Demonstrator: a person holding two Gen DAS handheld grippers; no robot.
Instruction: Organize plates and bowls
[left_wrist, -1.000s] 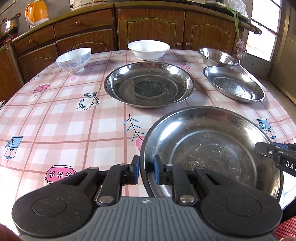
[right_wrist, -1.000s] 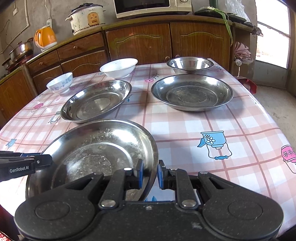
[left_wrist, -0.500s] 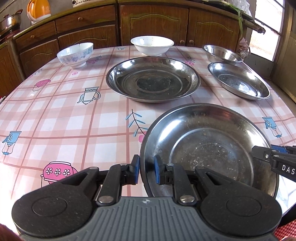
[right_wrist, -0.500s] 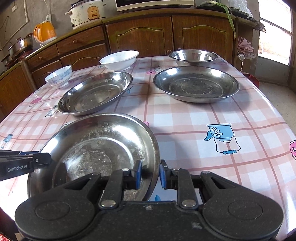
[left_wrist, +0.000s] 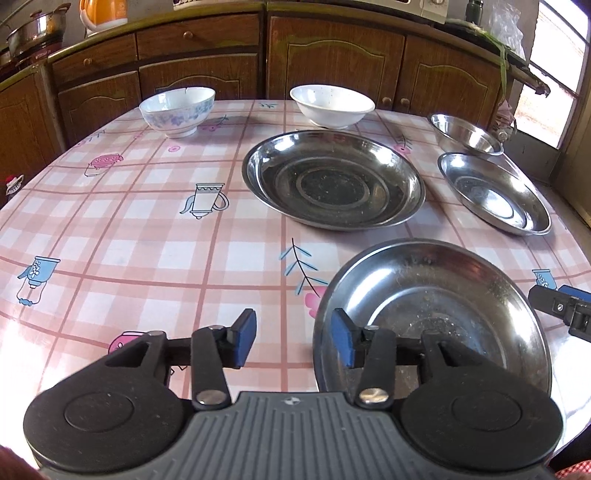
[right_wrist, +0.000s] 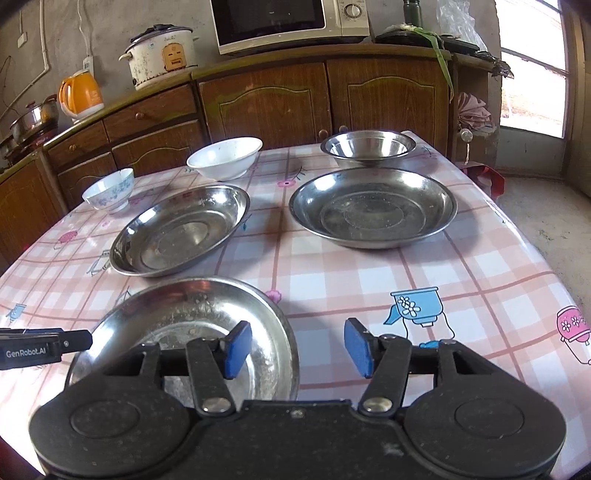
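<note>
Plates (left_wrist: 432, 317) — nearest steel one flat at table's (left_wrist: 147, 258) front edge, just let go | left gripper (left_wrist: 293, 338): jaws just opened, straddling its left rim, pads clear | right gripper (right_wrist: 295, 345): jaws just opened astride right rim, released | two more plates (right_wrist: 373, 206) and three bowls (right_wrist: 223, 157) beyond — unstacked, likely awaiting sorting.

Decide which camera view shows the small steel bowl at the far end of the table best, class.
The right wrist view: the small steel bowl sits whole, facing the camera, its inside visible. In the left wrist view the same bowl lies near the right edge, stretched by the lens.
</note>
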